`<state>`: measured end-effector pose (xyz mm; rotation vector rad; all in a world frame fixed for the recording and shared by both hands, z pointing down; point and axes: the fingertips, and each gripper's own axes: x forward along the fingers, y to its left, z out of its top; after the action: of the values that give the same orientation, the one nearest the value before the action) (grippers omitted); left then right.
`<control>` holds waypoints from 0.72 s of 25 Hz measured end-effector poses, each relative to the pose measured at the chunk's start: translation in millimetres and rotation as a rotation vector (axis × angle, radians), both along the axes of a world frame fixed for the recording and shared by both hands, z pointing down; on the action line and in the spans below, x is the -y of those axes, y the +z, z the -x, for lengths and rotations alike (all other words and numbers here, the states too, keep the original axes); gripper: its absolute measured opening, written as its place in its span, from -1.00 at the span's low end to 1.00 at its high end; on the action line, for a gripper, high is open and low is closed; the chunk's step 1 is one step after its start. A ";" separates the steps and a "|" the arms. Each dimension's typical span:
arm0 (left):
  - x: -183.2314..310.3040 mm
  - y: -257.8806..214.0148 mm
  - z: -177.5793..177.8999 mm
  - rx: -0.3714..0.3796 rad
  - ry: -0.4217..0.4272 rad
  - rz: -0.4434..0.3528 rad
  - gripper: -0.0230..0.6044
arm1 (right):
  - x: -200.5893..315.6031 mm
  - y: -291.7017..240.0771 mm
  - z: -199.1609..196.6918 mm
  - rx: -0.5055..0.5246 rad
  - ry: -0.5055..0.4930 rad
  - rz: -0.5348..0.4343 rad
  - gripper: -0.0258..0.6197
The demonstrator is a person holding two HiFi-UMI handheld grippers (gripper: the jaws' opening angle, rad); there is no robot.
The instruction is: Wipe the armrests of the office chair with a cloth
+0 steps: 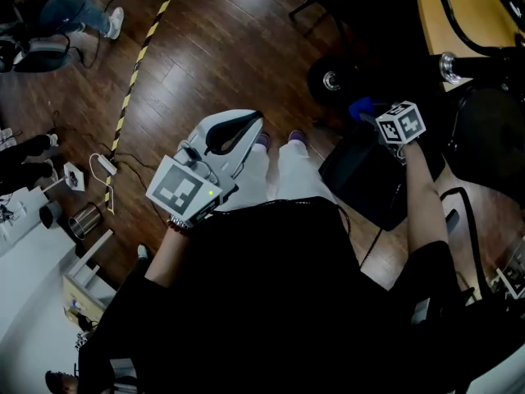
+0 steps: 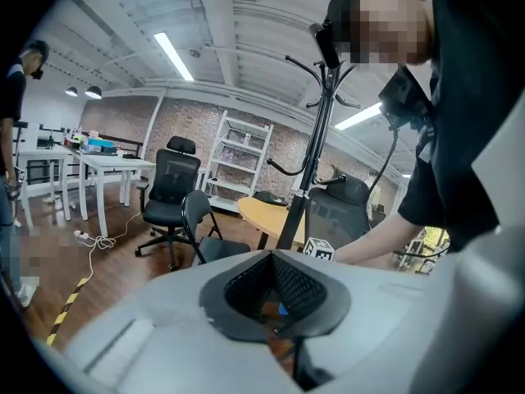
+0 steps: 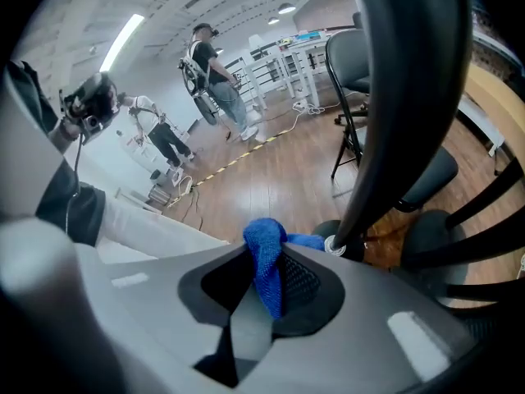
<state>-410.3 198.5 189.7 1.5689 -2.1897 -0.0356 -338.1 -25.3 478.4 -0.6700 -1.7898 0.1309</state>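
Note:
In the head view the black office chair [image 1: 371, 180] stands to my right on the wood floor. My right gripper [image 1: 371, 112] reaches down over it, shut on a blue cloth [image 1: 359, 107]. In the right gripper view the cloth [image 3: 267, 263] is bunched between the jaws and lies against a curved black bar of the chair [image 3: 402, 97], close to a silver bolt [image 3: 335, 243]. My left gripper [image 1: 253, 121] is held away from the chair over my legs. Its jaws meet with nothing between them [image 2: 273, 257]. Which chair part is the armrest is not clear.
Yellow-black tape [image 1: 135, 72] and a power strip with cables [image 1: 105, 164] lie on the floor at left. A yellow table [image 1: 459, 15] sits beyond the chair. A coat rack [image 2: 320, 138], other chairs [image 2: 168, 191] and white desks [image 2: 98, 167] stand around. People [image 3: 209, 72] stand farther off.

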 end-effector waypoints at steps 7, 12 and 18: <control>9.1 -0.7 1.9 0.002 0.041 -0.017 -0.91 | -37.0 8.6 -14.3 -0.064 -0.148 -0.086 -0.71; 5.9 0.2 -2.2 0.000 0.062 -0.003 -0.91 | -59.7 1.7 -28.1 -0.086 -0.144 -0.041 -0.71; -0.3 -9.6 -11.6 0.006 0.082 -0.020 -0.91 | -99.1 -14.9 -58.9 -0.052 -0.133 -0.004 -0.71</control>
<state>-398.7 198.8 180.1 1.6699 -2.1343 -0.0279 -279.2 73.8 463.5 -0.7736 -1.6906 0.0546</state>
